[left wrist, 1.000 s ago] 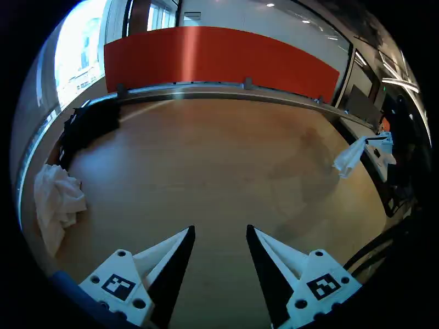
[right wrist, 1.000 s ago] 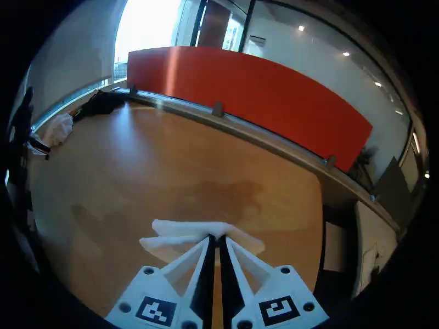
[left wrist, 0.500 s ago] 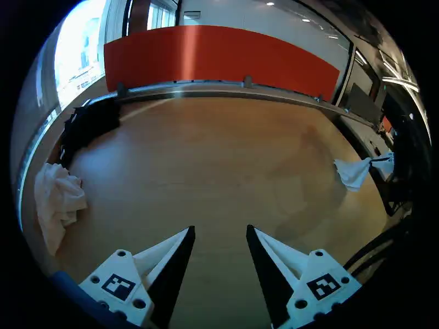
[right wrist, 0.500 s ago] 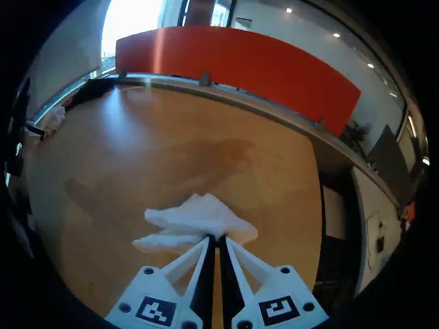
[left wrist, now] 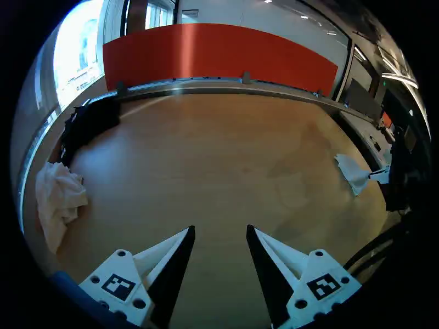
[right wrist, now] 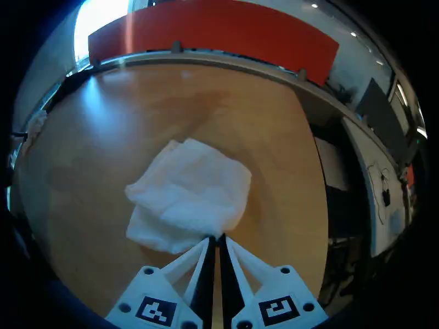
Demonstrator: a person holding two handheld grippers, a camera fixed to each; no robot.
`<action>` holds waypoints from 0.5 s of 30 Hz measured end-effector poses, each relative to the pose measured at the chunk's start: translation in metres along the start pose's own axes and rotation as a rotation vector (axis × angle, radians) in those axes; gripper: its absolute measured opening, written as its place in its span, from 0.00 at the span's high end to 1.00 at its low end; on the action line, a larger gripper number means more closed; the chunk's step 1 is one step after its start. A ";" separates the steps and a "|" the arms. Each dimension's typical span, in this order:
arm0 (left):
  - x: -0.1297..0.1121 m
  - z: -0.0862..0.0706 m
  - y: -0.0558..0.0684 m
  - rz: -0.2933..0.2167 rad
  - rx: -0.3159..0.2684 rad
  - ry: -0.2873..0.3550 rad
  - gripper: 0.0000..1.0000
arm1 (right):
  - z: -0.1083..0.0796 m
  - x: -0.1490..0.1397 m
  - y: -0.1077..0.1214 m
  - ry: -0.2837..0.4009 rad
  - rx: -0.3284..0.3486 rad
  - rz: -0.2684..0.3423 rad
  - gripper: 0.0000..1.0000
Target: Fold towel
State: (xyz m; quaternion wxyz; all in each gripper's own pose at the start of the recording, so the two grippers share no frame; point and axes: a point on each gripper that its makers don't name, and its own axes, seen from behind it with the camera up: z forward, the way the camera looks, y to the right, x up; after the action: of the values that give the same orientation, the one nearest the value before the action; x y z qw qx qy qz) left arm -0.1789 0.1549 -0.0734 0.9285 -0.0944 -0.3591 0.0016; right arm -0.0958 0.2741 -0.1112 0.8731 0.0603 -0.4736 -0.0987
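Observation:
A white towel (right wrist: 186,194) hangs crumpled from my right gripper (right wrist: 217,239), whose fingers are shut on its near edge, above the wooden table (right wrist: 164,109). In the left gripper view the same towel (left wrist: 351,172) appears small at the table's right edge, held by the far gripper (left wrist: 380,175). My left gripper (left wrist: 218,230) stands open over the near part of the table (left wrist: 219,159) with nothing between its fingers.
A second crumpled white cloth (left wrist: 57,200) lies at the table's left edge, with a dark bundle (left wrist: 88,123) behind it. An orange partition (left wrist: 219,55) runs along the far edge. Desks and cables (right wrist: 378,181) stand to the right of the table.
The right gripper has tilted downward with the towel, which now spreads out more below it. In the left gripper view the towel has dropped lower at the table's right edge. The left gripper has stayed put.

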 end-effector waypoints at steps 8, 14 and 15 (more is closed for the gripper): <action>-0.005 -0.004 -0.004 -0.004 0.010 -0.004 0.32 | 0.013 -0.024 0.005 -0.068 -0.023 0.009 0.95; -0.009 -0.007 -0.007 -0.006 0.020 -0.007 0.32 | 0.018 -0.036 0.007 -0.111 -0.034 -0.018 0.95; -0.010 -0.008 -0.008 -0.007 0.021 -0.007 0.32 | 0.018 -0.038 0.008 -0.117 -0.037 -0.023 0.95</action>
State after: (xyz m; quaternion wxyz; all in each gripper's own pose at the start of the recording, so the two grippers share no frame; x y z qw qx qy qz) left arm -0.1815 0.1450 -0.0842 0.9282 -0.0835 -0.3627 0.0026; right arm -0.1301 0.2905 -0.1302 0.8436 0.0438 -0.5213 -0.1209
